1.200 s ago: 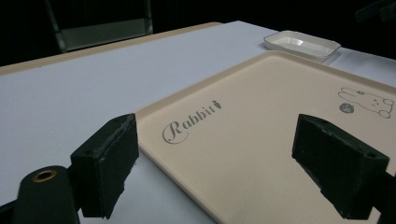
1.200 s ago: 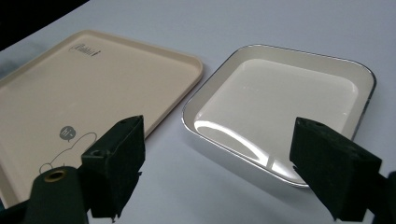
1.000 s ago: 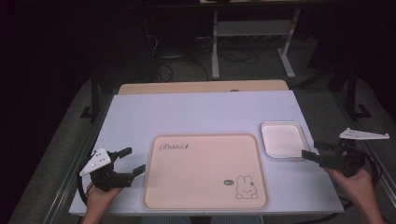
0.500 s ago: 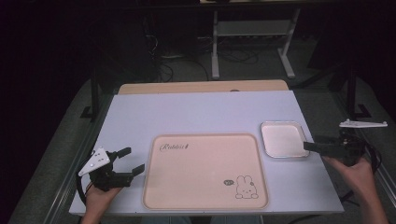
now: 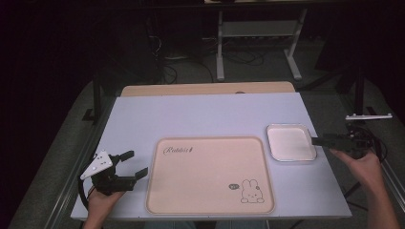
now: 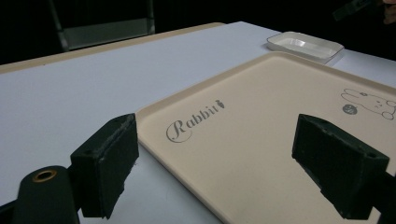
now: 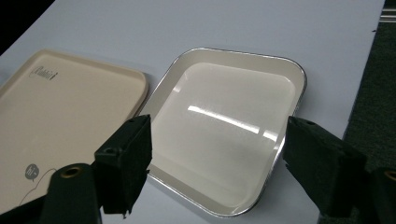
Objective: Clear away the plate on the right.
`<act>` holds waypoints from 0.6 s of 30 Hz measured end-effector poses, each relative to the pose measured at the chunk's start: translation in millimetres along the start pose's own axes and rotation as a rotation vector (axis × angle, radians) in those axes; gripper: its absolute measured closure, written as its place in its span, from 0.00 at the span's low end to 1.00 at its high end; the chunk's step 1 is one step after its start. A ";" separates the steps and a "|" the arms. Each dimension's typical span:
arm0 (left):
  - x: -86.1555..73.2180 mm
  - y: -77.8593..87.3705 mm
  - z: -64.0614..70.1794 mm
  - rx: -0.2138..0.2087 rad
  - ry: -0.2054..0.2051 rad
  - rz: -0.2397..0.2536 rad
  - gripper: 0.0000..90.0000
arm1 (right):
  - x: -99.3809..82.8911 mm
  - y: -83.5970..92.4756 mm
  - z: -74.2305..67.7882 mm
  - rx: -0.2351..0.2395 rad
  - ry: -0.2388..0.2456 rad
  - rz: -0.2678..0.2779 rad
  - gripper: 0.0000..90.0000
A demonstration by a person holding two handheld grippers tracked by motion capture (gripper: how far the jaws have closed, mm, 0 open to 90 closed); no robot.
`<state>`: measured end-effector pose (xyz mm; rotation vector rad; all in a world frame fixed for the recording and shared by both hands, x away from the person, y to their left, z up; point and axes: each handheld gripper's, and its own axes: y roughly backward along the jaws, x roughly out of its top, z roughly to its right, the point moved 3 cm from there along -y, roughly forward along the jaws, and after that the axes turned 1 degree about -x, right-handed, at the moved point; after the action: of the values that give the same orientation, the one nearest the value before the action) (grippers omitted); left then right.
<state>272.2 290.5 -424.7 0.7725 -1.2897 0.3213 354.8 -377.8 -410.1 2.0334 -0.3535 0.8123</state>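
Observation:
A beige tray [image 5: 210,174] printed with "Rabbit" and a bunny lies at the table's near middle. A small white square dish [image 5: 290,142] with a shiny rim sits just right of its far corner. My left gripper [image 5: 136,163] rests open at the tray's left edge, and the tray [image 6: 261,126] spreads ahead of its jaws [image 6: 224,168]. My right gripper [image 5: 316,140] points left at the dish's right rim. Its jaws have just been closing a little but stand wide apart [image 7: 222,144], with the near edge of the dish [image 7: 224,112] ahead between them, untouched.
The pale table top [image 5: 205,114] stretches bare behind the tray, with a wooden strip [image 5: 205,88] along its far edge. A metal stand [image 5: 258,28] and cables are on the dark floor beyond. The table's right edge runs close behind my right hand.
My right gripper has moved away from the person and slightly left, up to the dish's right rim. The left gripper, tray and dish have not moved.

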 end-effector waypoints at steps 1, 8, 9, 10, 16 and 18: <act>0.0 -0.1 0.0 0.000 0.000 -0.001 0.16 | 1.4 -0.4 1.1 0.001 -0.004 -0.003 0.27; -0.1 0.5 -0.8 -0.002 -0.002 0.000 0.16 | 10.1 -1.9 8.2 -0.012 -0.033 -0.025 0.28; -0.2 0.5 -0.9 -0.001 -0.001 -0.001 0.16 | 11.2 -1.8 9.4 -0.015 -0.034 -0.025 0.28; -0.2 0.5 -0.9 -0.001 -0.001 -0.001 0.16 | 12.0 -1.7 10.4 -0.016 -0.040 -0.026 0.28; -0.3 -0.6 -0.4 -0.003 -0.003 -0.006 0.16 | 16.1 -4.0 15.8 -0.025 -0.065 -0.040 0.28; -0.5 -0.9 -0.5 -0.003 -0.001 -0.007 0.16 | 17.6 -6.4 17.5 -0.026 -0.074 -0.049 0.28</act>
<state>273.0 290.3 -425.4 0.7746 -1.2882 0.3130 378.4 -387.6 -409.2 2.0442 -0.3531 0.7007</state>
